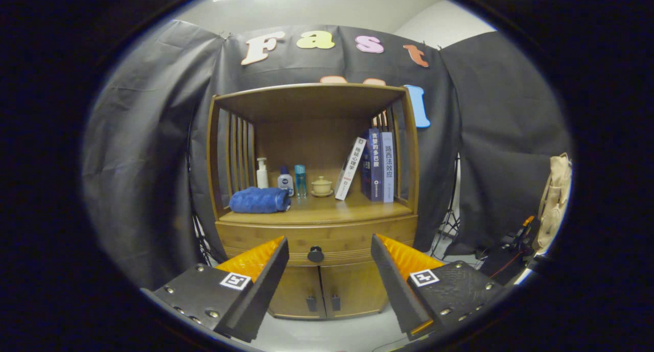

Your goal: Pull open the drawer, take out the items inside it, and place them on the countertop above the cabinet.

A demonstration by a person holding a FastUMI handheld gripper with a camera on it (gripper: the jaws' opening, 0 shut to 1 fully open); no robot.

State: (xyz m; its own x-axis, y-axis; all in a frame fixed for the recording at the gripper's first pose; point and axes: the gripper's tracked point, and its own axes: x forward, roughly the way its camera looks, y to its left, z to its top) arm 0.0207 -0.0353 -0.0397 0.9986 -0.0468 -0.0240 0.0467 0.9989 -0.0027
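Gripper [329,257] held out in front of a wooden cabinet [312,204], well apart from it. Fingers spread wide, nothing between them, touching nothing.

Drawer [317,244] sits shut, a wide curved front just under the tabletop [317,213]. Its dark round knob [315,254] lies in the gap between the two fingers, beyond their tips. Contents of the drawer hidden.

Below the drawer: two cabinet doors [327,290], closed, each with a small dark handle near the middle seam.

On the tabletop, under the cabinet's upper shelf board:
- rolled blue towel [259,200] at near left
- white pump bottle [262,173] behind it, far left
- small white-and-blue bottle [285,181] just right of the pump bottle
- clear blue-tinted bottle [300,180] beside that
- pale lidded cup on a saucer [322,186] near centre
- white book [350,168] leaning rightward against the upright books [379,165] at far right

Slatted side panels on the cabinet, left and right. Dark cloth hangs behind. On the right of the booth, a beige bag [554,198] hangs, with dark gear and cables on the floor [332,334] below it. The floor is pale grey.
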